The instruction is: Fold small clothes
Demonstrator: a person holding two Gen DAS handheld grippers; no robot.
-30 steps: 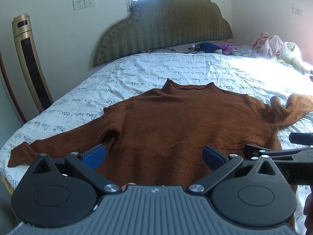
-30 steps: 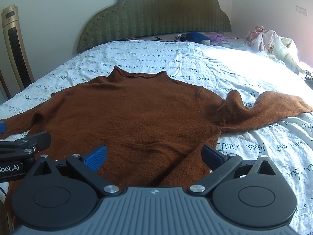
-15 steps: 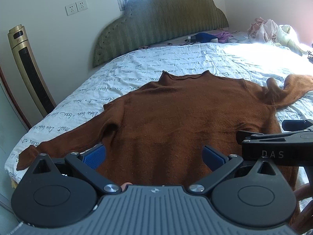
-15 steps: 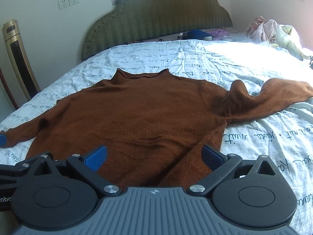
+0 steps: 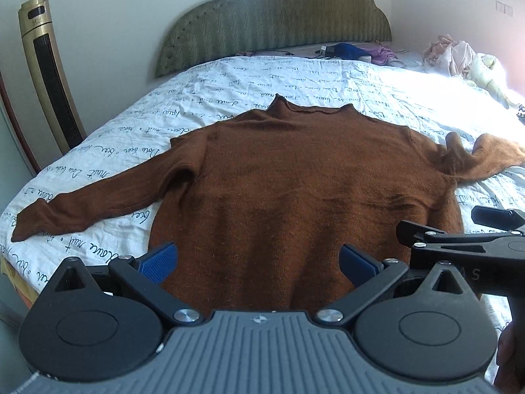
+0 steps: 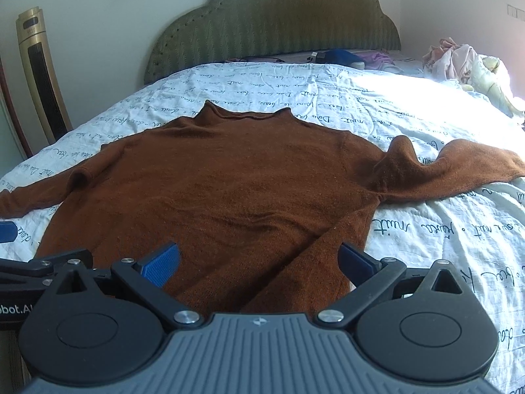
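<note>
A brown knit sweater (image 5: 295, 190) lies spread flat on the bed, collar far, hem near me; it also shows in the right wrist view (image 6: 229, 190). Its left sleeve (image 5: 92, 203) stretches out to the left; its right sleeve (image 6: 459, 170) is bunched at the right. My left gripper (image 5: 259, 259) is open and empty above the hem. My right gripper (image 6: 259, 259) is open and empty above the hem's right part, where the cloth has a diagonal fold. Each gripper shows at the edge of the other's view.
The white sheet (image 5: 295, 78) with script print covers the bed, with a green headboard (image 5: 272, 16) at the far end. Loose clothes (image 5: 459, 55) lie at the far right and blue and purple items (image 5: 354, 51) by the headboard. A gold tower fan (image 5: 49, 72) stands left.
Both grippers have risen and pulled back slightly, so more of the sweater and its left sleeve shows. The sweater has not moved. Both jaws stay open.
</note>
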